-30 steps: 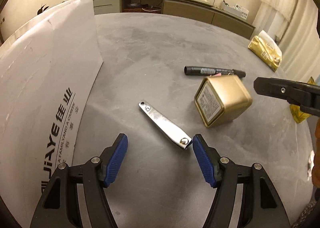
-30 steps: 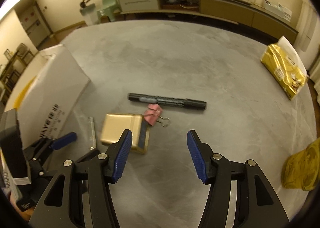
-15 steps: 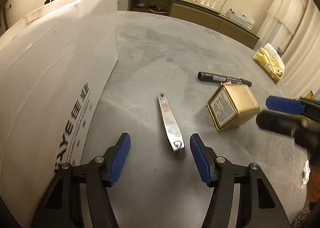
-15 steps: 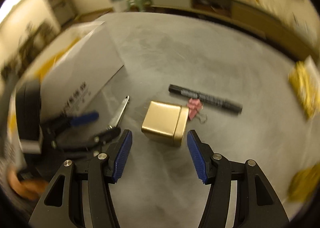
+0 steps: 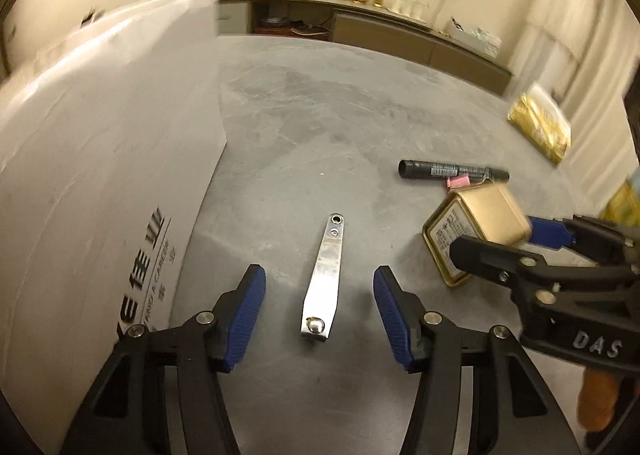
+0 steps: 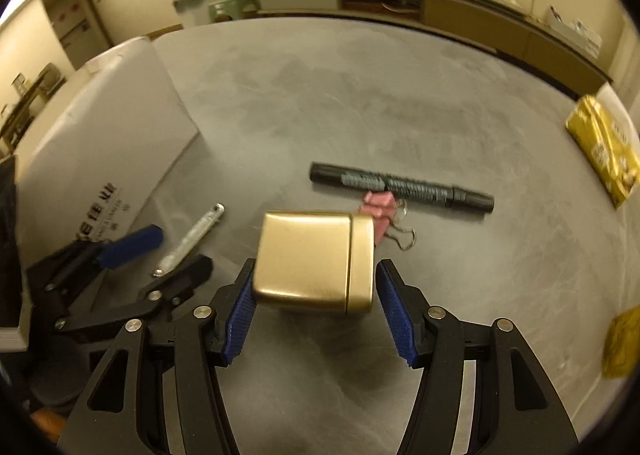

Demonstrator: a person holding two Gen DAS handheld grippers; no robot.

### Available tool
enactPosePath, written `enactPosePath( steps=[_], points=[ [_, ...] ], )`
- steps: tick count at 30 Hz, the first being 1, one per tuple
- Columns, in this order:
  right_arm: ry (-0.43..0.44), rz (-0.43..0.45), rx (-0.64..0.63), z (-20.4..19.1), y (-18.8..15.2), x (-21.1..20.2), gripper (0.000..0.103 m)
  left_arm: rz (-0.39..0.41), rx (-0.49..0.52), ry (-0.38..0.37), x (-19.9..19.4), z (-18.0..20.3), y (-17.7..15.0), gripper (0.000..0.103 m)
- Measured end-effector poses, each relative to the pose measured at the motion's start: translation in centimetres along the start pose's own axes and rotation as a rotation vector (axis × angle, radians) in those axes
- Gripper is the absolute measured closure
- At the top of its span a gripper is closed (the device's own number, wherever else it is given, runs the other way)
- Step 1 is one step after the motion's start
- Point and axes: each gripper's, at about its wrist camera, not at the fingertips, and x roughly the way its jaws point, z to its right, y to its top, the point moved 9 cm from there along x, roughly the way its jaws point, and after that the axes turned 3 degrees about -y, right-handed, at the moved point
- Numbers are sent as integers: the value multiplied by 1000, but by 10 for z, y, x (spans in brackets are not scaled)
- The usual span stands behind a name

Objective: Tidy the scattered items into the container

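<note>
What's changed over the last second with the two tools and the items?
The right tool swung left and closed in until its open fingers straddle the gold tin. The left tool lined up astride the nail clipper, also open. Nothing is gripped. Marker, pink binder clip and white box stayed put.
</note>
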Motion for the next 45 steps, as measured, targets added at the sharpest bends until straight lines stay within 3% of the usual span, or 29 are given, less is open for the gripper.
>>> enactPosePath(
  steps=[1,2,8,20,26,32,33,34,39,43,45],
  points=[
    [-1,-3,12,3,-1,2,41,4,18,10,0,1,0,80],
    [3,-1,22,6,-2,3,44,4,34,23,0,1,1,87],
    [6,25,4,0,-1,-8,50,14,12,3,-10,-3,2,87],
    [78,36,67,-5,-7,-38,50,38,-52,-72,-52,2,-7,88],
    [120,58,89,-13,-9,-61,50,37,-30,-84,-82,11,-5,88],
    [112,44,140,-4,-15,-63,50,-119,91,-46,-38,31,3,88],
    [111,37,154,-1,-16,-62,50,-140,95,-45,-30,33,5,91],
    [113,29,171,3,-18,-61,50,-150,97,-51,-24,36,9,101],
    [116,16,213,18,-17,-56,50,-119,60,-83,-19,41,30,101],
    [107,22,222,24,-16,-56,50,-43,24,-88,-32,34,32,99],
    [95,29,231,28,-14,-57,50,-74,62,-88,-25,41,19,94]
  ],
)
